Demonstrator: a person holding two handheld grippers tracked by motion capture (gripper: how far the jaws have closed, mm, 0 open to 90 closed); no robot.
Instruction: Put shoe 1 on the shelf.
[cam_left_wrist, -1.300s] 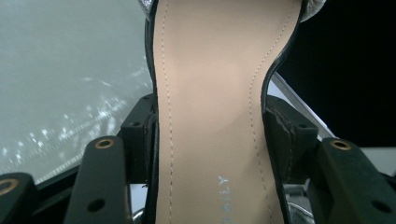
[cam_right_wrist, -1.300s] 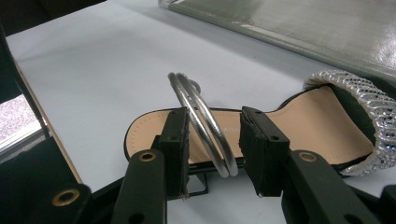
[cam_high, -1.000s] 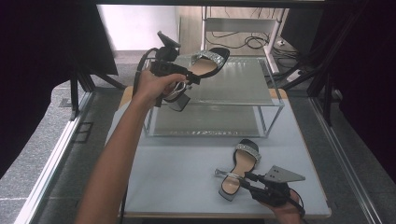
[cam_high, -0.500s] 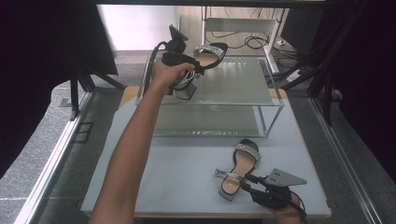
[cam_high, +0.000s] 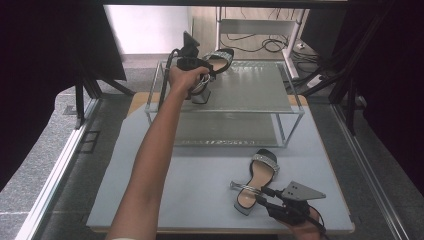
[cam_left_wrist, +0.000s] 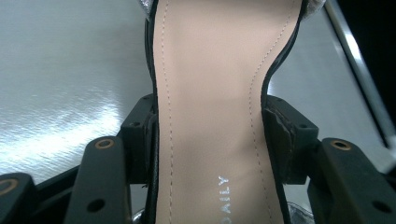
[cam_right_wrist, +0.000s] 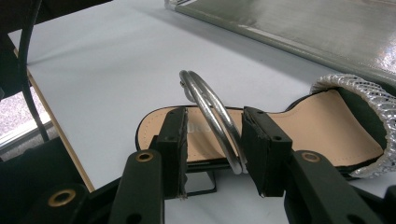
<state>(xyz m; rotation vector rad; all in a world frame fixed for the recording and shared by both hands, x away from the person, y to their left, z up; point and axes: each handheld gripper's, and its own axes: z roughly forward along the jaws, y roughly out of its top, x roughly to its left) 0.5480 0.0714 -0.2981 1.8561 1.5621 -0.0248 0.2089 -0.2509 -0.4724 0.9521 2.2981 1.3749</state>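
My left gripper (cam_high: 196, 64) is shut across the sole of a black sandal (cam_high: 218, 57) with a silver toe band. It holds the sandal over the back left of the rack's top shelf (cam_high: 250, 92). In the left gripper view both jaws press the edges of the beige insole (cam_left_wrist: 210, 116). A matching second sandal (cam_high: 256, 177) lies on the white table (cam_high: 190, 190). My right gripper (cam_high: 267, 199) is at its heel end. In the right gripper view the jaws stand apart over the heel, and the silver strap loop (cam_right_wrist: 212, 116) rises between them without touching either pad.
A two-level metal rack (cam_high: 290, 112) stands across the far half of the table, with its lower shelf (cam_high: 225, 131) under the top one. Dark curtains hang on both sides. Cables lie on the floor behind the rack.
My left arm has reached farther forward and carried the sandal deeper over the top shelf. The right gripper and the sandal on the table have not moved.
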